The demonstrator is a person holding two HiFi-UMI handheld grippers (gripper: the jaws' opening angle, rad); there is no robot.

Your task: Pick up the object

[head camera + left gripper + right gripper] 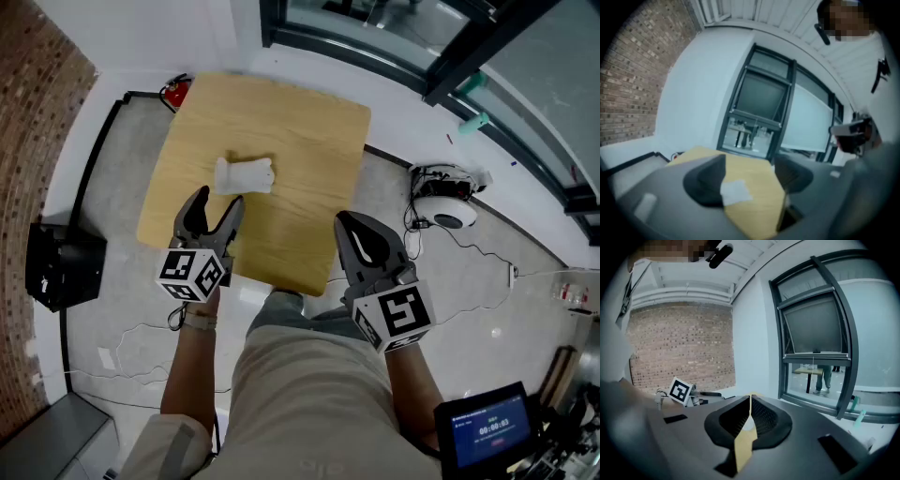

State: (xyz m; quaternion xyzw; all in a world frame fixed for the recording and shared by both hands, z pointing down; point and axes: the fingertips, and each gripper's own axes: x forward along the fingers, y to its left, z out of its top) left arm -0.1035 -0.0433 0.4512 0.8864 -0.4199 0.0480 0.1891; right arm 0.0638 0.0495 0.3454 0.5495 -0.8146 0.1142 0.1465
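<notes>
A small white folded object (245,175) lies on the square wooden table (300,141), left of its middle. My left gripper (216,205) hovers just in front of it, open, with nothing between its fingers. In the left gripper view the white object (736,191) shows low in the gap of the left gripper (750,174), close to the left finger (708,182), and does not touch it. My right gripper (350,223) is held over the table's near right edge, shut and empty. The right gripper (750,401) shows its jaws meeting at the tips.
A red fire extinguisher (175,91) stands by the table's far left corner. A black box (59,266) sits on the floor at the left. A white device (451,197) with cables lies on the floor at the right. A small screen (487,427) is at the lower right.
</notes>
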